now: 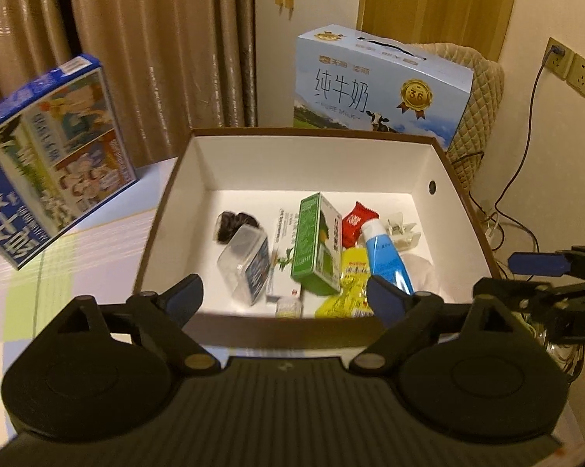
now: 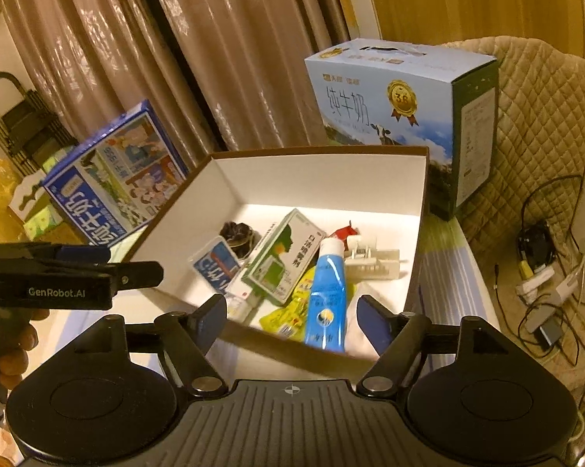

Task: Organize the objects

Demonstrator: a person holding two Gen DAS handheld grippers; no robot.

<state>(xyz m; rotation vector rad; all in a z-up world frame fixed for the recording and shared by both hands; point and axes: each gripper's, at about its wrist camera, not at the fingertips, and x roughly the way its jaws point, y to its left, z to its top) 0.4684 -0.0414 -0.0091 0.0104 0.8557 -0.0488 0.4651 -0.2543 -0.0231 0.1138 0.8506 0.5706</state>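
Observation:
A brown cardboard box (image 1: pixel 440 163) with a white inside holds several small items: a green carton (image 1: pixel 318 245), a blue tube (image 1: pixel 386 255), a clear plastic case (image 1: pixel 245 264), a red sachet (image 1: pixel 355 222), a yellow packet (image 1: pixel 349 284), a white clip (image 1: pixel 403 231) and a dark bundle (image 1: pixel 234 223). My left gripper (image 1: pixel 284 297) hangs open over the box's near rim, nothing between its fingers. My right gripper (image 2: pixel 292 321) is also open above the near rim (image 2: pixel 277 340), with the blue tube (image 2: pixel 325 299) lying below the gap, untouched. The same green carton (image 2: pixel 284 258) shows there.
A light blue milk carton case (image 1: pixel 382 85) stands behind the box, a darker blue case (image 1: pixel 55 151) leans at the left. A quilted chair (image 2: pixel 541 124) and floor cables (image 2: pixel 545 284) lie to the right. A striped cloth (image 1: pixel 66 272) covers the table.

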